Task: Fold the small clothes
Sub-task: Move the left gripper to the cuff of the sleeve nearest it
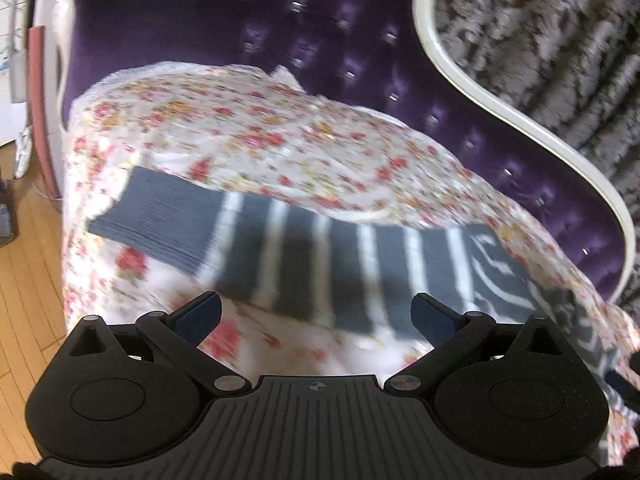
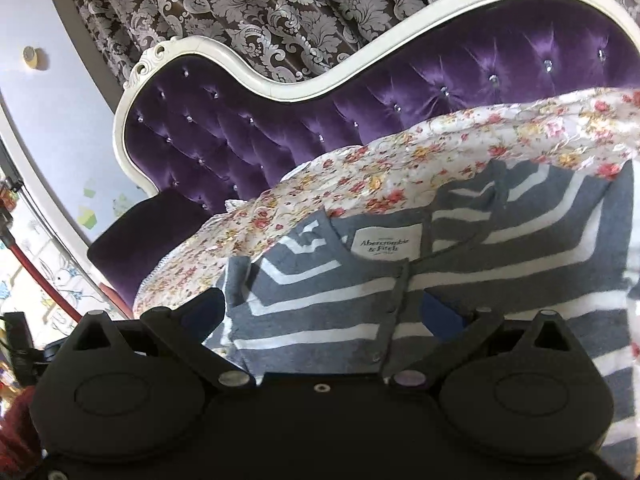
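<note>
A small grey top with white stripes (image 1: 340, 264) lies spread flat on a flowered sheet (image 1: 240, 128), blurred in the left wrist view. My left gripper (image 1: 316, 314) hovers just short of its near edge, its jaws wide open with nothing between them. In the right wrist view the same top (image 2: 320, 292) shows its neck end, with a white brand label (image 2: 386, 246) and a button placket. My right gripper (image 2: 324, 312) is low over that end. Its fingers stand wide apart with the cloth lying loosely between them, and the pads are not pressing it.
The sheet covers the seat of a purple tufted chaise (image 2: 240, 128) with a white curved frame (image 1: 480, 92). A patterned curtain (image 2: 280, 8) hangs behind it. Wooden floor (image 1: 28, 260) drops away left of the seat edge.
</note>
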Demonstrator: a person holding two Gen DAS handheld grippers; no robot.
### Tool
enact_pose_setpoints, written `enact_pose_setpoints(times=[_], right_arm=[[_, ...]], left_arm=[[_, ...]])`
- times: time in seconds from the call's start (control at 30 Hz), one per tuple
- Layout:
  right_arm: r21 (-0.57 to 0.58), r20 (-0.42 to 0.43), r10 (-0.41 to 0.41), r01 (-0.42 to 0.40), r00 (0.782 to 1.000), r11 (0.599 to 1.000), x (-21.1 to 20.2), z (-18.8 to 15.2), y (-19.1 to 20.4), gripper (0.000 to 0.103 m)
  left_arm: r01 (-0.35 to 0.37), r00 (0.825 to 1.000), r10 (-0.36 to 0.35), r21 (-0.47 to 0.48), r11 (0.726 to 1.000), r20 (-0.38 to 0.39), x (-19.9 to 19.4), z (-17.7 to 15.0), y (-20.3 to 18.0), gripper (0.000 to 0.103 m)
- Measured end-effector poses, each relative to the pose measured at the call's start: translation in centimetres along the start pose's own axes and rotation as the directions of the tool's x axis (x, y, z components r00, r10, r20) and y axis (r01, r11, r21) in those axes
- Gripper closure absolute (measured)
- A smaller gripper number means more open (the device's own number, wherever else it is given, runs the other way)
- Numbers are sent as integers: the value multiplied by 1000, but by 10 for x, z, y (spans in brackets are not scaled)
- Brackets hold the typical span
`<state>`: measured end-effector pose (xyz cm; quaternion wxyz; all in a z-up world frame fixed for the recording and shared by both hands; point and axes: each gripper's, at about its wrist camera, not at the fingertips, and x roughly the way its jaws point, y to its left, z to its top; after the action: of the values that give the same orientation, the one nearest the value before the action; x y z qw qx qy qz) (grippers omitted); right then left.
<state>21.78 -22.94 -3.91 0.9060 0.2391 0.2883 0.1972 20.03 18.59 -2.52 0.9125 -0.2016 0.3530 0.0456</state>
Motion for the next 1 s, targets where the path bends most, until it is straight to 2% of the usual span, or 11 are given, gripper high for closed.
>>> enact_pose_setpoints(times=[0.23, 0.4, 0.53, 0.73, 1.0], right_arm=[[0, -15, -1, 1, 1000, 1000, 4, -4, -1, 1], [15, -45, -16, 16, 999, 1000, 9, -9, -4, 1], [18, -58, -13, 14, 998, 1000, 11, -10, -4, 1], [17, -58, 1, 0, 998, 1000, 12, -10, -2, 1], [31, -70, 8, -6, 998, 1000, 13, -11, -3, 1]], left_arm=[[-14, 1000, 15, -62, 998, 13, 15, 11, 35, 1], [23, 1000, -21, -147, 989, 14, 19, 23, 55, 1], [70, 998, -69, -235, 969, 12, 17, 22, 72, 1], [59, 998, -66, -249, 967, -23, 27, 20, 78, 2], [40, 999, -43, -242, 969, -5, 41, 26, 76, 2]])
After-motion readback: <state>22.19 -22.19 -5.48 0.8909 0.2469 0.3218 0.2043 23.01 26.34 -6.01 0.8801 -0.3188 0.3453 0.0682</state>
